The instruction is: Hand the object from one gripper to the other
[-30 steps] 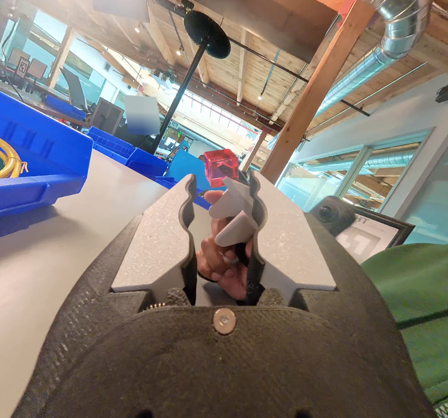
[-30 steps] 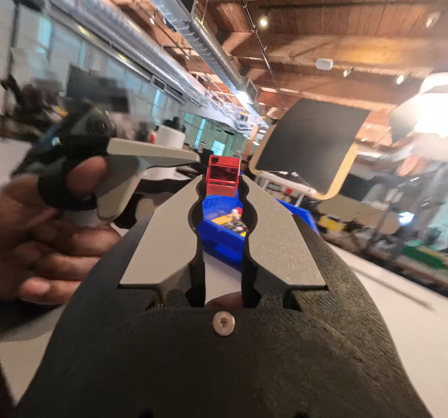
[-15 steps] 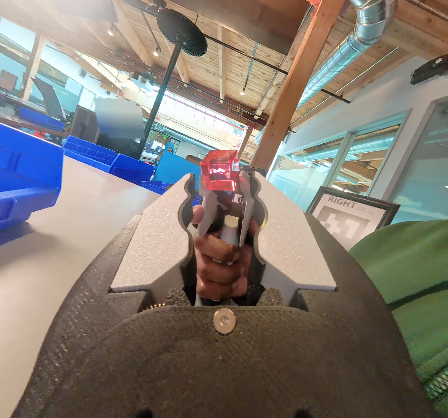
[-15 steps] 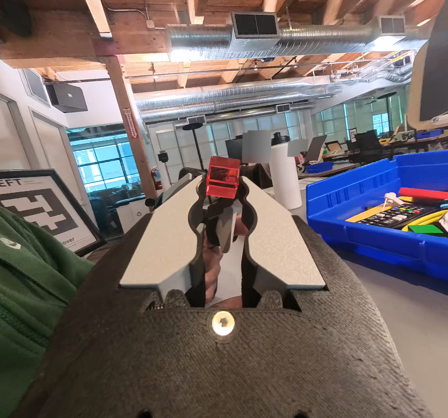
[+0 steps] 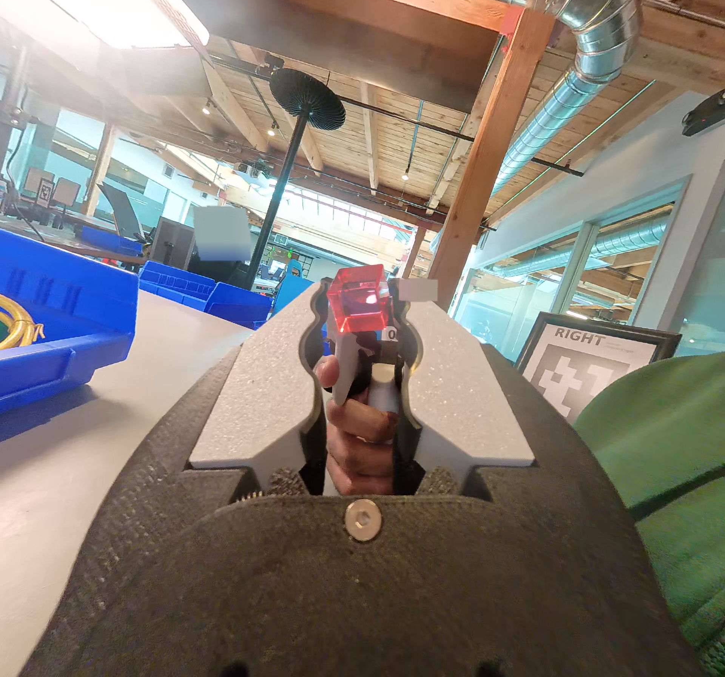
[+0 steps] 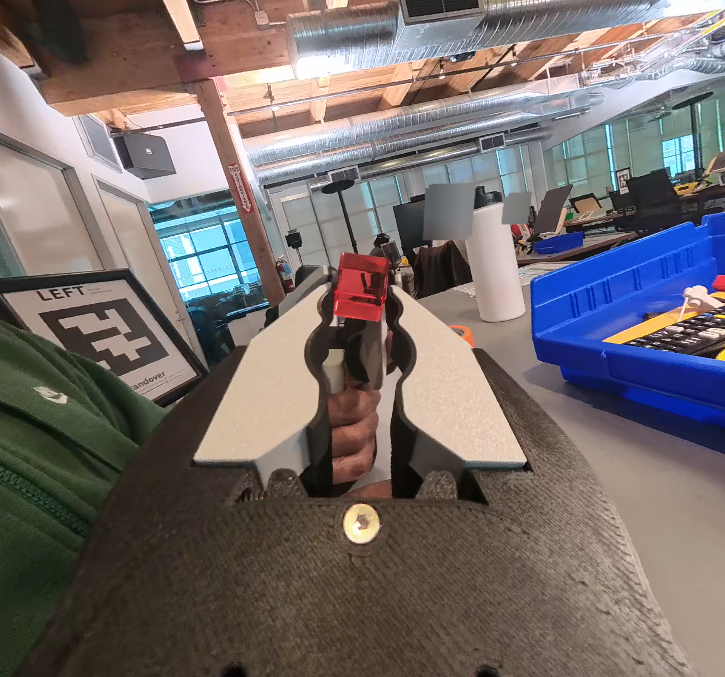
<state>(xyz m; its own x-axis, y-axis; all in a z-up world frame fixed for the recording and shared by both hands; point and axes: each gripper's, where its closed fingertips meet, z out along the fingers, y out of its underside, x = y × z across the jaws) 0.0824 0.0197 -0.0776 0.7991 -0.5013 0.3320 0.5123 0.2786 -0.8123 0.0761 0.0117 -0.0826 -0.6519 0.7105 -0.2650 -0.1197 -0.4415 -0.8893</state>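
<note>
A clear red cube is up in the air between both grippers, which face each other tip to tip. In the right wrist view my right gripper is shut on the cube, one fingertip on each side. In the left wrist view my left gripper has its fingertips closed in against the cube's two sides. Behind the cube the right gripper's grey fingers and the hand holding it show. The left gripper's fingers show the same way in the right wrist view.
A grey table lies below. A blue bin with a yellow coil stands at the left. Another blue bin with a calculator and a white bottle stand at the right. Framed marker signs and a green sleeve are close by. Both grippers' tips are close together, under 4 cm apart.
The right gripper swung round with the cube to face the left gripper and brought it between the left fingertips. The left jaws, wide open before, have narrowed onto the cube.
</note>
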